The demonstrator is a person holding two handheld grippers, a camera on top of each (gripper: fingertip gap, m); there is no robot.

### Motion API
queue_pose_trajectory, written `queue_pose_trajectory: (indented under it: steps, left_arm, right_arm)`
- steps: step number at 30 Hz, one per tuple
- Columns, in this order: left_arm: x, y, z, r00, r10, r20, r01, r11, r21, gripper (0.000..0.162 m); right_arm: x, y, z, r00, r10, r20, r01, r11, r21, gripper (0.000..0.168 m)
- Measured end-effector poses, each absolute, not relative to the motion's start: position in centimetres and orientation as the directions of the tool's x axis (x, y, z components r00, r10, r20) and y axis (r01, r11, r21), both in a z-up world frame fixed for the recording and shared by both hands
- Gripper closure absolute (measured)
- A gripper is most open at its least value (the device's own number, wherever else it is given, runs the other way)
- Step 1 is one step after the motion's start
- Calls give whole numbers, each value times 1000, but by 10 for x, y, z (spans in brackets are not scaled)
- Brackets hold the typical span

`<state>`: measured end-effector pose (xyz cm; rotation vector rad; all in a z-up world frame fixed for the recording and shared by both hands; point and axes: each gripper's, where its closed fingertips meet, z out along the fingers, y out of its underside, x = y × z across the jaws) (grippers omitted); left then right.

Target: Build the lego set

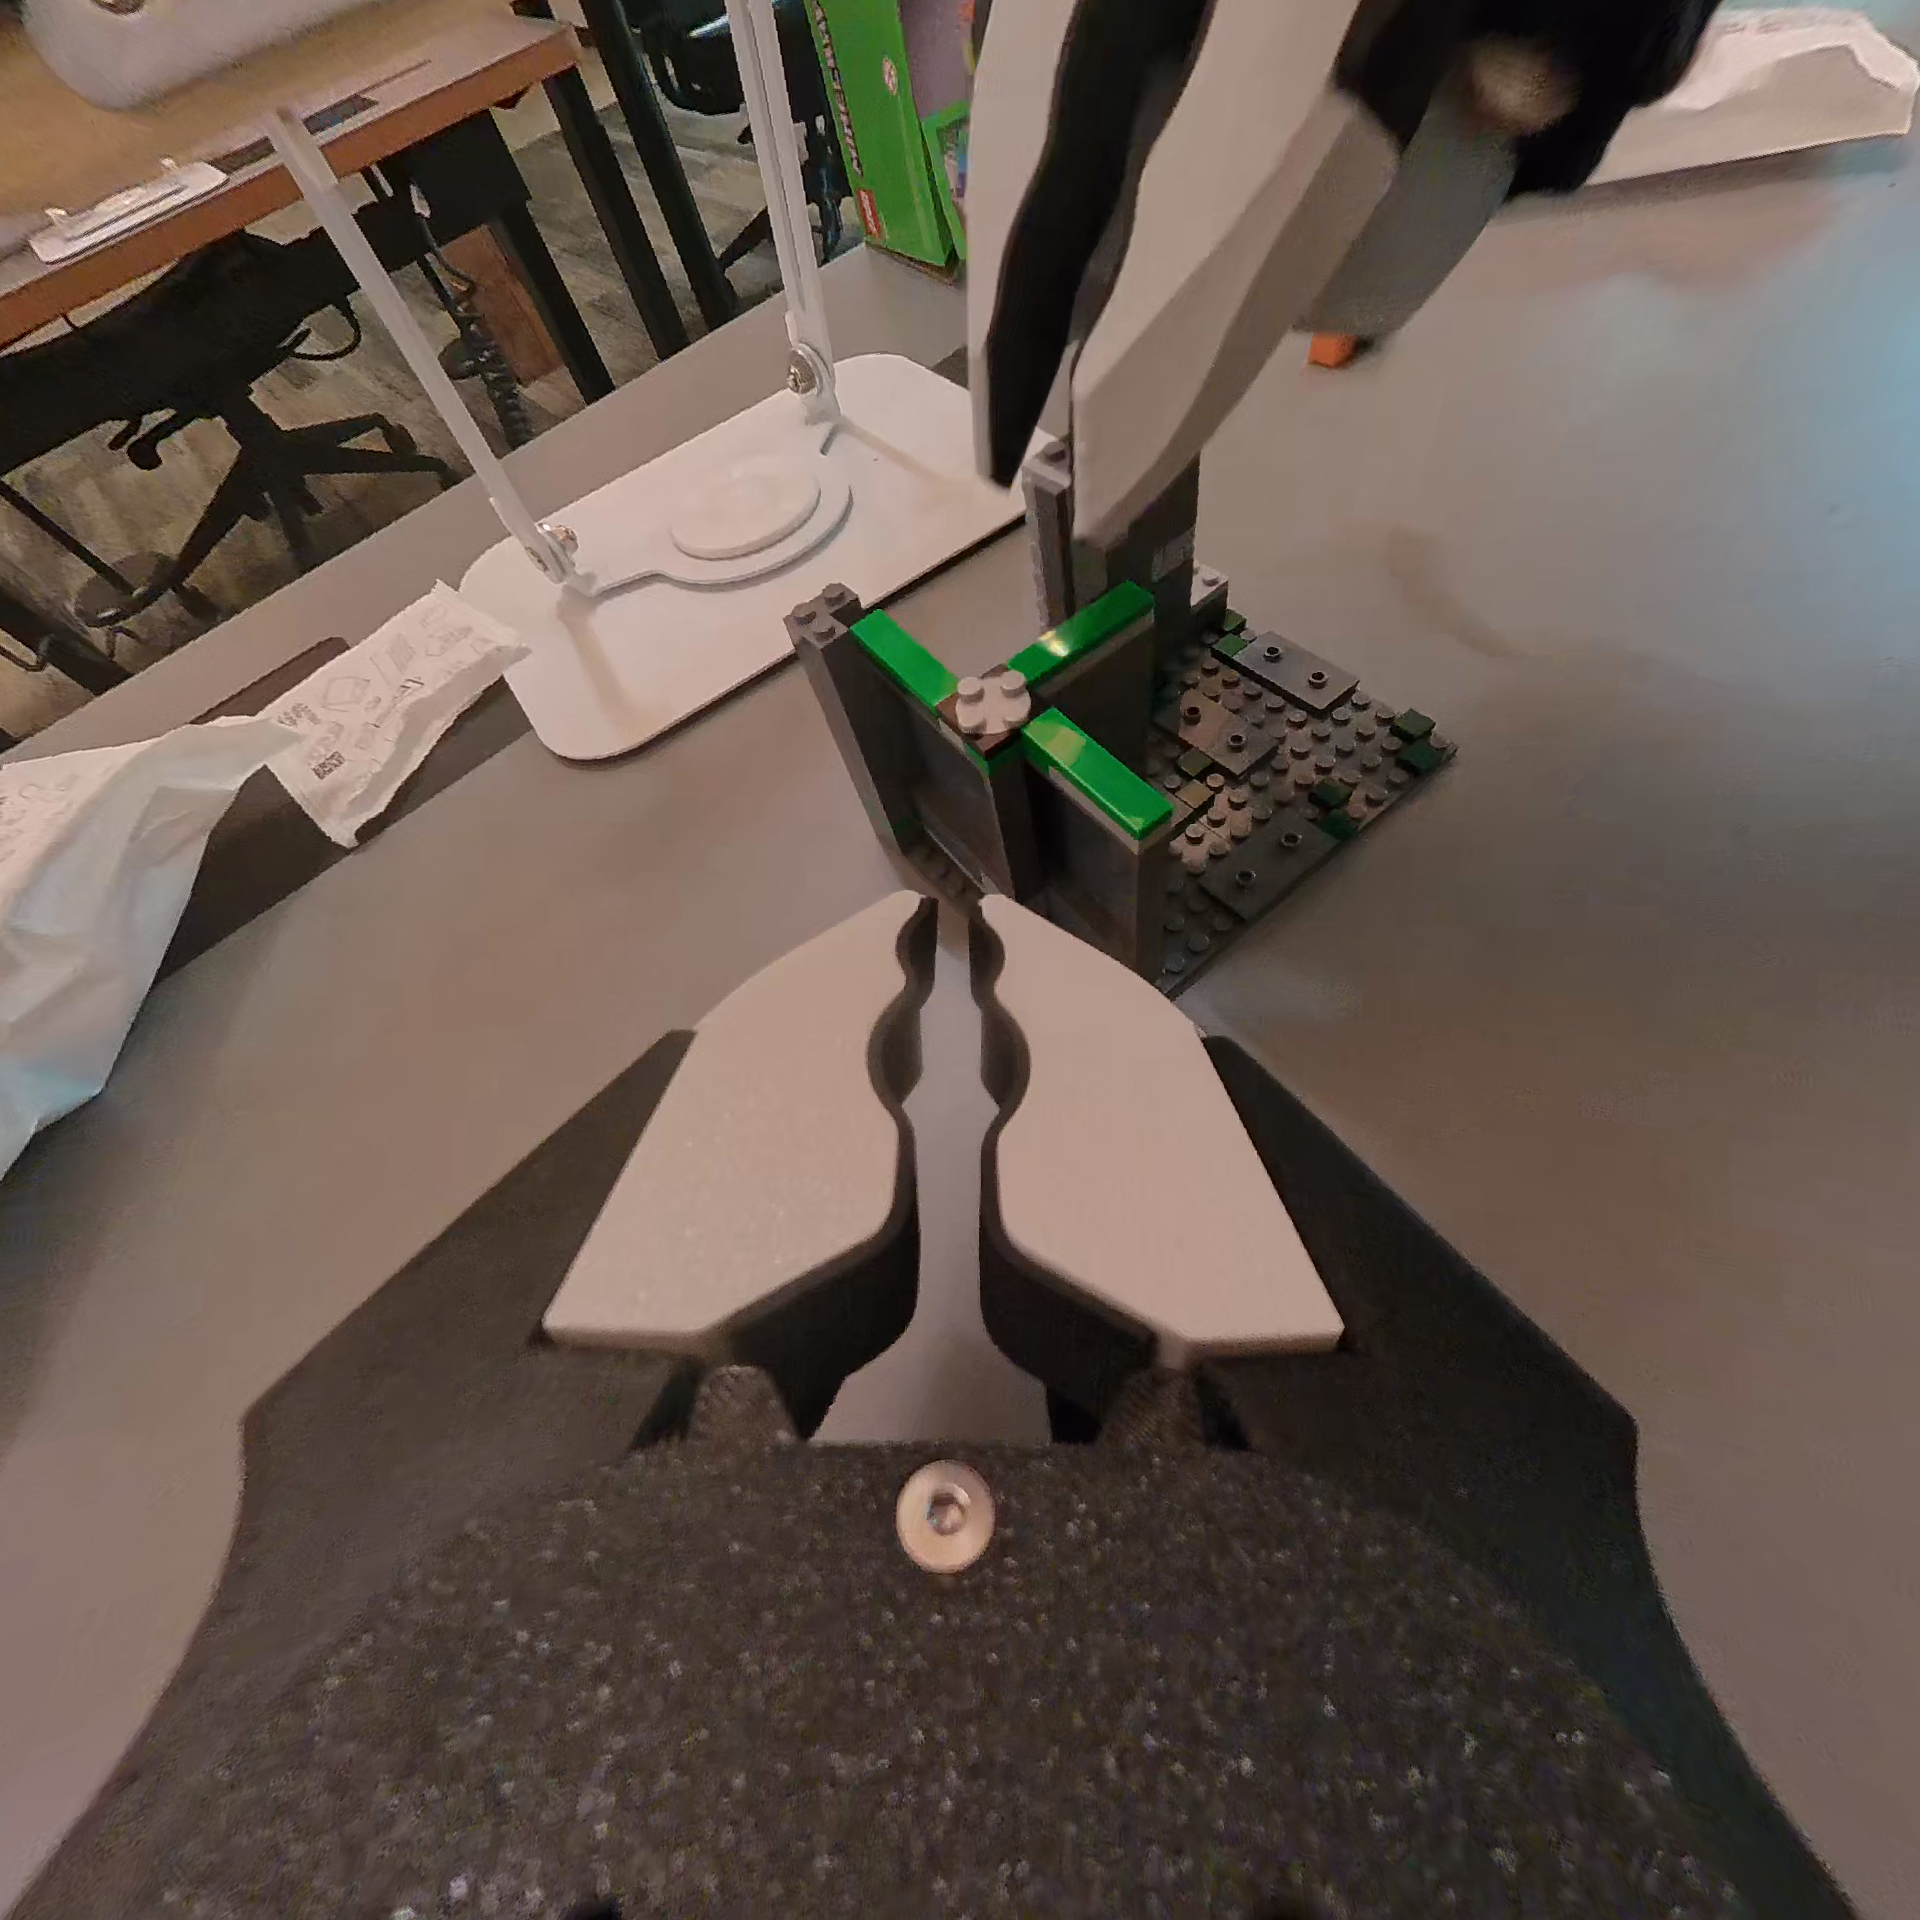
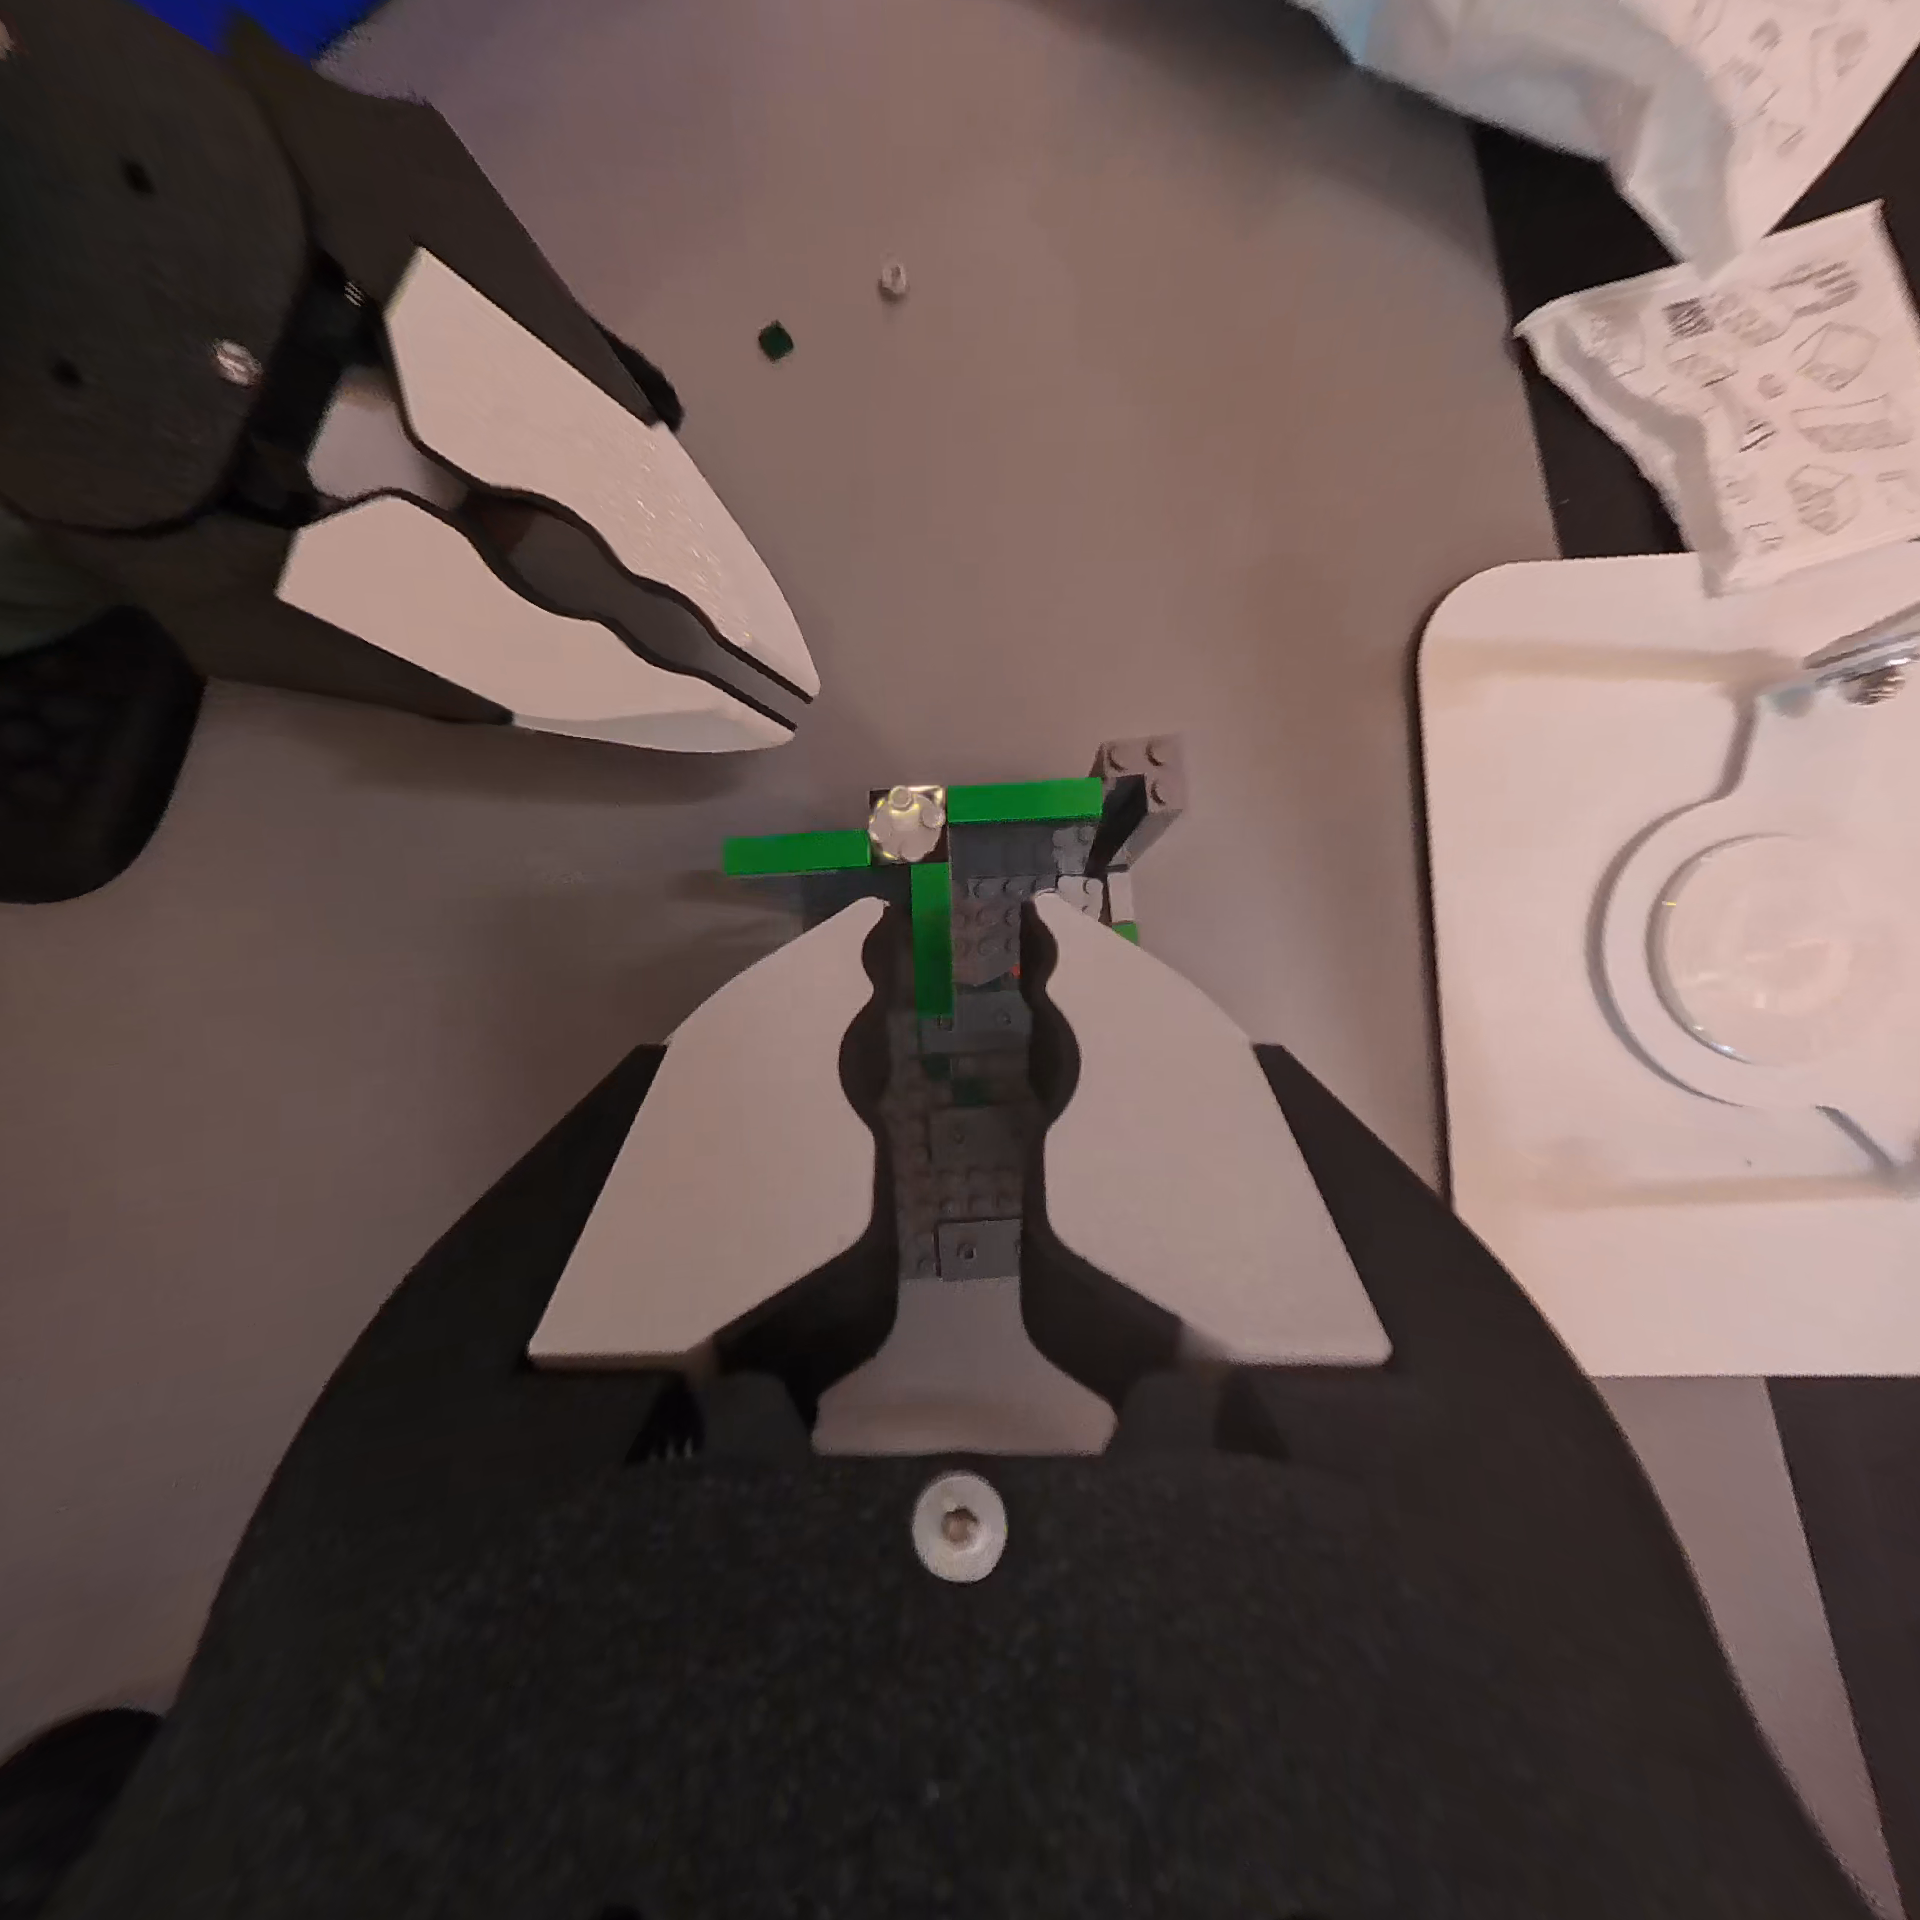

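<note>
The half-built lego model [image 1: 1132, 769] stands on the grey worktop [image 1: 1610, 935], in the middle of the left wrist view: a studded dark baseplate with grey walls, green tiles [image 1: 1096, 774] on their tops and a round light-grey piece [image 1: 990, 694] at the corner.

The right tongs [image 1: 1039, 468] come down steeply from the upper right of this frame, almost vertical, and their tips stand at the top of a tall grey column [image 1: 1051, 540] at the back of the model. It seems they pinch this column to press it down or keep it straight, but in the right wrist view the jaws stand somewhat apart over the model, so I cannot tell if they really grasp.

The left tongs [image 1: 956, 914] lie low and nearly flat, pointing at the front wall, just beside it. Their jaws are almost closed with nothing between them; probably they wait there to steady the model against a push.

A white stand base [image 1: 748, 582] and torn paper bags [image 1: 395, 686] lie to the left. Two small loose pieces [image 2: 831, 312] rest near the top of the right wrist view.
</note>
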<state>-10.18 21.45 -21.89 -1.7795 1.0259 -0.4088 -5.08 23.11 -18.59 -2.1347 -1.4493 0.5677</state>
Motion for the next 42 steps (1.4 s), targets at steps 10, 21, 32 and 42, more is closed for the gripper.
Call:
queue_pose_trajectory:
  steps: [10,21,32,42]
  left_arm:
    - [-89,206,-221,540,-834,-113,-412,-145,-900,152]
    - [-78,196,-224,565,-815,-131,-446,-168,-879,129]
    - [-70,208,-250,620,-765,-172,-532,-250,-809,130]
    - [-76,201,-251,601,-779,-179,-552,-243,-798,131]
  right_arm:
    - [3,204,-217,406,913,49,662,-256,-705,146]
    - [54,220,-255,338,941,-13,687,-256,-681,128]
    - [24,249,-275,147,980,-137,734,-201,-648,134]
    - [43,201,-275,598,796,-92,598,-520,-610,150]
